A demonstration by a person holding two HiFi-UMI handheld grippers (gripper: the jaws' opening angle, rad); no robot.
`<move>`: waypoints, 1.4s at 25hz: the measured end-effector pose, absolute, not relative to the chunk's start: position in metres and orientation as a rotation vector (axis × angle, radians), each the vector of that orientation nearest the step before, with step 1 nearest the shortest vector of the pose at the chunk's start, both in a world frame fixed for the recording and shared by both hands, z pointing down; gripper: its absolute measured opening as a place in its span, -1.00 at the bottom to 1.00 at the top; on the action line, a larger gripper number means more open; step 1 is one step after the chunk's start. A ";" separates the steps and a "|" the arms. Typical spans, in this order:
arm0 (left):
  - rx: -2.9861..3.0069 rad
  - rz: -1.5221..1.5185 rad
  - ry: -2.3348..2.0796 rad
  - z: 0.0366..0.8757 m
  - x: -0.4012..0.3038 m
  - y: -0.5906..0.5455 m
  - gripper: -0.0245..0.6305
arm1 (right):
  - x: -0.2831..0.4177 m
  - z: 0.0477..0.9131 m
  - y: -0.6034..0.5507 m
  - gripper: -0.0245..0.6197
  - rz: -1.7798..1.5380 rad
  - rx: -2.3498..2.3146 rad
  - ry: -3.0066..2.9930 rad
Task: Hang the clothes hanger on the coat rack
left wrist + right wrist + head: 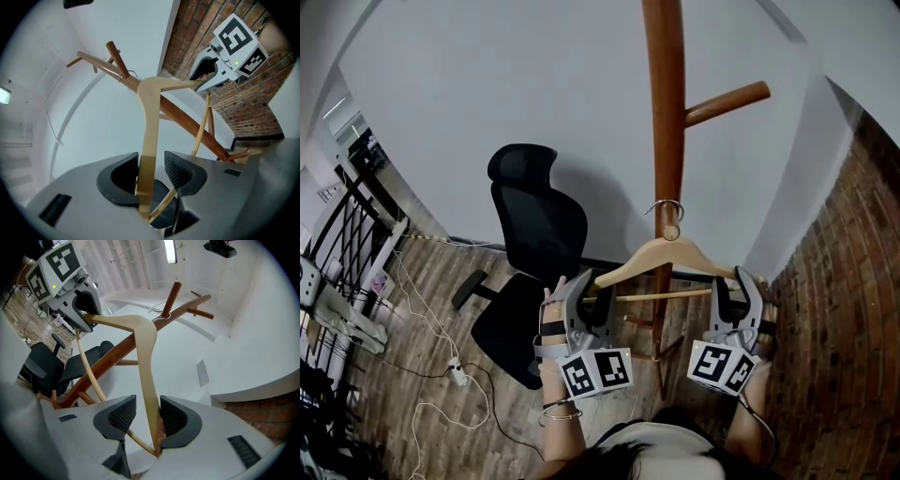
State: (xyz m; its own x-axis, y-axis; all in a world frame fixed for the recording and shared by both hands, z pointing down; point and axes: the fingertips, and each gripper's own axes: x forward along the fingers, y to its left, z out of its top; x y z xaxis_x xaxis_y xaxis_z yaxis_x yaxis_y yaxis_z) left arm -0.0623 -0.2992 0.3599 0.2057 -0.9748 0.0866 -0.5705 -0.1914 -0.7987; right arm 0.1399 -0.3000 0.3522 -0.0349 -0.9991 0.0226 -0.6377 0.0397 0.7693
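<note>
White wall ahead, brick wall on the right, wood-plank floor. Black office chair near the white wall. Power strip with white cables on the floor. Black railing far left. Ceiling strip light is on.

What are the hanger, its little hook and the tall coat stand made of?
Hanger: pale wood by its light tan colour, smooth, apparently unstained. Hook: probably metal, thin and silvery grey. Coat rack: darker reddish-brown wood, likely varnished, since the pole shows a sheen.

coat rack top cut off, person mostly cropped
</note>
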 end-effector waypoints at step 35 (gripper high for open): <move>-1.893 -0.753 1.445 0.355 -0.085 -0.237 -0.39 | 0.123 0.352 -0.237 -0.43 -0.769 1.705 -1.718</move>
